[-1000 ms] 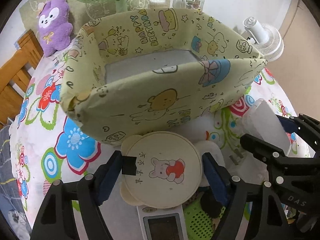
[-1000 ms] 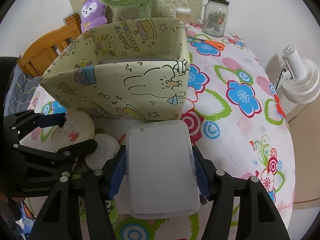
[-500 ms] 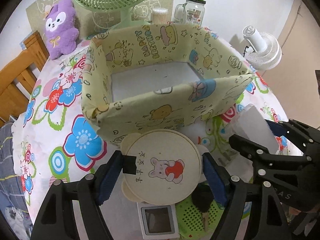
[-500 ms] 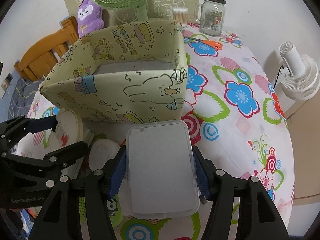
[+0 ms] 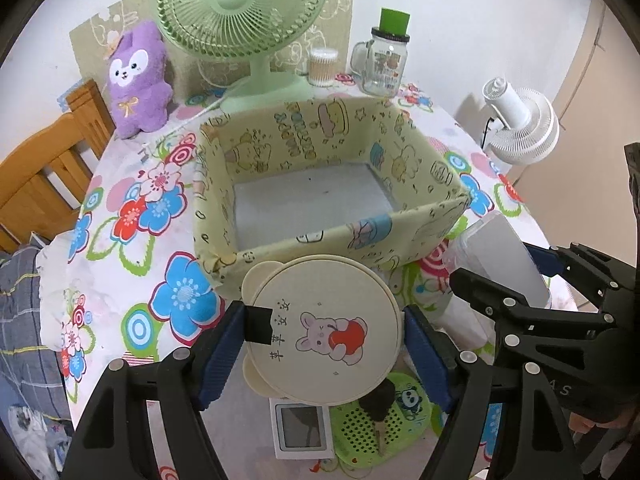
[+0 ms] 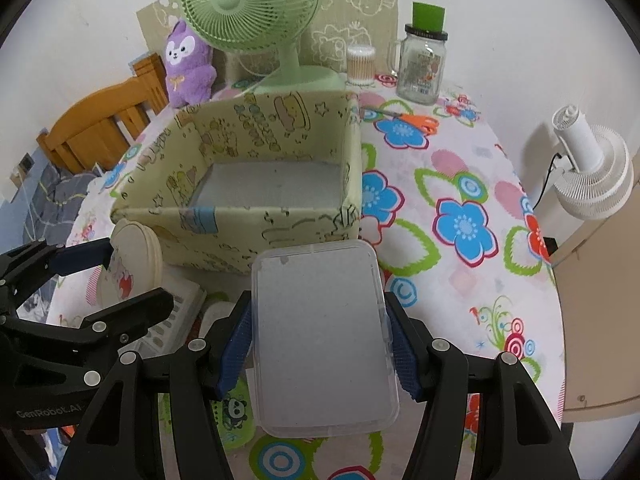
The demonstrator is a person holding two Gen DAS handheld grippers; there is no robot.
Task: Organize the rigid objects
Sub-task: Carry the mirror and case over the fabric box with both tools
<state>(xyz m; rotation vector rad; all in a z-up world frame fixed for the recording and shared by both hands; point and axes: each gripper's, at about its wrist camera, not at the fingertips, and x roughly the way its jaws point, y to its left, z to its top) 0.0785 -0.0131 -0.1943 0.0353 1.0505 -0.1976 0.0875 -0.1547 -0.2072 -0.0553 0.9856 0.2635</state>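
right claw (image 6: 322,344) clamps clear lidded box (image 6: 322,336) | fabric bin (image 6: 256,184) just ahead

Both wrist cameras look forward and down along their fingers, close above the table. Both views share the yellow fabric box (image 5: 332,200) (image 6: 256,188) and green fan (image 5: 240,4) (image 6: 248,4) beyond.

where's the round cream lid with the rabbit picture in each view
Left wrist: the round cream lid with the rabbit picture is at lower centre, clamped in the left gripper.
Right wrist: the same lid shows edge-on at the left edge.
Shared landmark: the yellow cartoon-print fabric box just behind it.
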